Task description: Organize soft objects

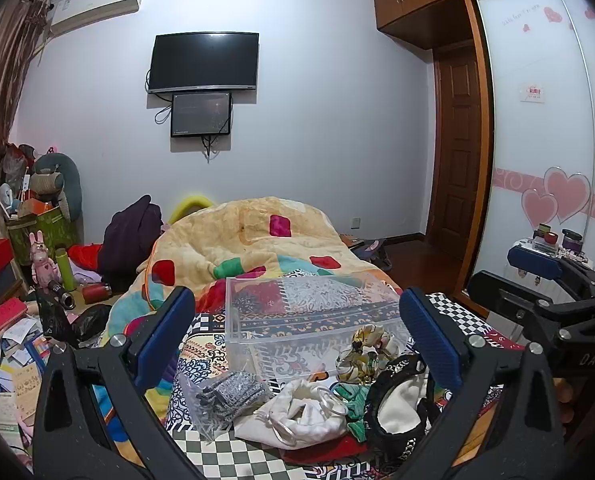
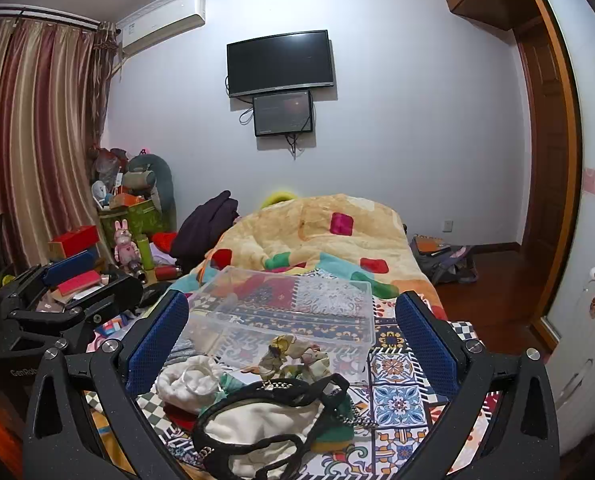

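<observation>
While both grippers hover over the patterned bedspread (image 1: 225, 344), neither holds anything: left gripper (image 1: 297, 336) jaws wide apart, right gripper (image 2: 293, 340) jaws wide apart. A clear plastic box (image 1: 313, 312) sits on the bed, empty. Just in front of it lie the soft items: floral scrunchie (image 1: 367, 350) touching the box wall, white drawstring pouch (image 1: 309, 416), grey knit piece in a plastic bag (image 1: 229, 396), green cloth (image 1: 351, 398), black-trimmed white bag (image 2: 265, 424). Rumpled blanket (image 1: 257, 236) behind the box.

Both wrist views face along the bed (image 1: 257, 232), sharing the clear bin (image 2: 297, 312).
</observation>
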Tool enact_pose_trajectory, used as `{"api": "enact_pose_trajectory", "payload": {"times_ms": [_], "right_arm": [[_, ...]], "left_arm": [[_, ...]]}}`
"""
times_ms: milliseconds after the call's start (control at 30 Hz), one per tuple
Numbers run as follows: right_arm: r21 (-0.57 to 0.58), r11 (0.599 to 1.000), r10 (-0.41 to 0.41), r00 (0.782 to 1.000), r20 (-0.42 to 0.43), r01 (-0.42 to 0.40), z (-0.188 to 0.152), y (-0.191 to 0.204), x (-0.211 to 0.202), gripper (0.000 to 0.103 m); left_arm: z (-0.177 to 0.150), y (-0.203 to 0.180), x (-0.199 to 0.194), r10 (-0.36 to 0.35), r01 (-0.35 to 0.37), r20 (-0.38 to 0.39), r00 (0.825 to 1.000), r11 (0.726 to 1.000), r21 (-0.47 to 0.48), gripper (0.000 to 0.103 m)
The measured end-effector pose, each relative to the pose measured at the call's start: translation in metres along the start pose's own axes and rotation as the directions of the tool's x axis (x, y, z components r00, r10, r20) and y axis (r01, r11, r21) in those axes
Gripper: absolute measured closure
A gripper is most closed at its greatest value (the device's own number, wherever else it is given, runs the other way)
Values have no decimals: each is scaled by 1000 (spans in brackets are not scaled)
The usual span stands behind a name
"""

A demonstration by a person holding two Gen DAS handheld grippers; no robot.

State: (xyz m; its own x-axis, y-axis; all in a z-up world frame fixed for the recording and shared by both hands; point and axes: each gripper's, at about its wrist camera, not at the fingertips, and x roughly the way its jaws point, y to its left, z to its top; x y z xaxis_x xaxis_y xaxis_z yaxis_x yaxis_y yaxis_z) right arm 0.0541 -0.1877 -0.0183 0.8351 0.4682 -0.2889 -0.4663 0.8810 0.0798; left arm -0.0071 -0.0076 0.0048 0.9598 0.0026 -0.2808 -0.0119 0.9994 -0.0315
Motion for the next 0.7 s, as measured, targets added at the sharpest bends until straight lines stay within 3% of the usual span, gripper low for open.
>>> {"api": "enact_pose_trajectory", "payload": {"times_ms": [700], "right_arm": [[11,1000,16,1000,2,-16,2,0,-2,0]], "left_arm": [[-2,-2,1,-3,3,-2,1000,1000,0,0]]}}
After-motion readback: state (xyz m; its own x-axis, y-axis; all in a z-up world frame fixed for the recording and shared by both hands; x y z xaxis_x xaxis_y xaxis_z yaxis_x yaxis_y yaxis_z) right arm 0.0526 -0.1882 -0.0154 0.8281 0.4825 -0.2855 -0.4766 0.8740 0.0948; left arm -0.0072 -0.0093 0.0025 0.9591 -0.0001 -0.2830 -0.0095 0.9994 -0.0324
